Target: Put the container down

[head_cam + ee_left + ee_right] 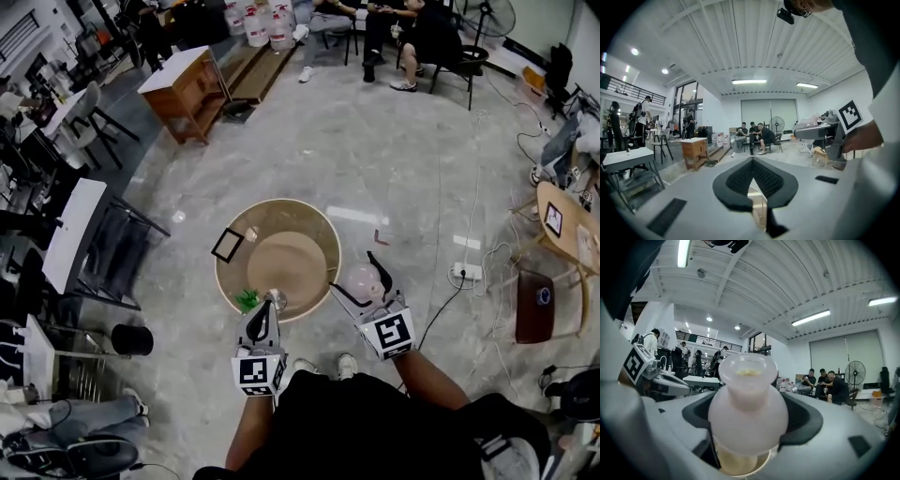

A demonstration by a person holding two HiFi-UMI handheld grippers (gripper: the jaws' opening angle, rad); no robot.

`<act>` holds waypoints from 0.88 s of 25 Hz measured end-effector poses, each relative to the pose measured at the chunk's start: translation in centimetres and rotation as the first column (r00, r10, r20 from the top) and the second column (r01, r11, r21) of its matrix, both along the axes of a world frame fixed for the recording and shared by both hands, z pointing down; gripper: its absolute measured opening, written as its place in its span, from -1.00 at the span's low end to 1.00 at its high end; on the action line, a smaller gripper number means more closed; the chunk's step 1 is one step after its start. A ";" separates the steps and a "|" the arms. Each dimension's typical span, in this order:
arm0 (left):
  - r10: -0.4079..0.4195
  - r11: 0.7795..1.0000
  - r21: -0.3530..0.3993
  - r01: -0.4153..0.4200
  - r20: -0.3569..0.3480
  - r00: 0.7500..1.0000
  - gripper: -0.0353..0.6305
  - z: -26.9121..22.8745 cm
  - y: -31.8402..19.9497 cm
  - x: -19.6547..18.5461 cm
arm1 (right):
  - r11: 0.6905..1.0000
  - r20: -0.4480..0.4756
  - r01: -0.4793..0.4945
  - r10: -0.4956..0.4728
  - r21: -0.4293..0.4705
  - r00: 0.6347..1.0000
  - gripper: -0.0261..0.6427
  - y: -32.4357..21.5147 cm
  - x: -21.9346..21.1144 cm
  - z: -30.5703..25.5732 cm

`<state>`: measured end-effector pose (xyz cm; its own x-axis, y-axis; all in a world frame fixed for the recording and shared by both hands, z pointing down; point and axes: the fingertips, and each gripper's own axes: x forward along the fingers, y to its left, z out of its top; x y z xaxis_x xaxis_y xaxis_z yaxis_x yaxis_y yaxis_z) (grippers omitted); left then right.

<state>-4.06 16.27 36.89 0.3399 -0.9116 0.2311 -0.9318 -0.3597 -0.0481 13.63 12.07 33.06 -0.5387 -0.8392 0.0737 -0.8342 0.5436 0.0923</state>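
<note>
A pale pink translucent container [363, 279] with a narrow neck and open mouth hangs just off the right rim of the round beige table [289, 264]. My right gripper [359, 276] is shut on its round body. In the right gripper view the container [746, 404] fills the space between the dark jaws, mouth pointing away, with something yellowish inside. My left gripper [272, 306] points at the table's near edge. Its jaws [752, 165] meet at the tips, and I see nothing sticking out from them.
On the table lie a black square frame [227, 245], a small clear item [251, 233] and a green thing [247, 299] at the near edge. A folding chair [98, 239] stands left, a wooden cabinet [187, 89] far left, a power strip [466, 271] and cables right. People sit [403, 28] far off.
</note>
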 end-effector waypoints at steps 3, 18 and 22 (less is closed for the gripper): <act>0.004 1.000 0.007 -0.004 -0.003 1.000 -0.90 0.2 -2.3 -0.4 | 1.000 0.014 0.007 -0.006 -0.013 1.000 0.28 -2.3 -1.0 1.2; 0.090 0.995 -0.048 -0.091 -0.026 0.996 -0.90 3.1 -14.6 -7.9 | 0.998 -0.070 -0.041 0.038 -0.041 0.997 0.28 -15.0 -9.2 2.9; 0.119 0.993 -0.019 -0.119 -0.017 0.993 -0.90 3.4 -17.4 -9.5 | 0.999 -0.090 -0.045 0.043 -0.027 0.995 0.28 -17.9 -10.7 3.0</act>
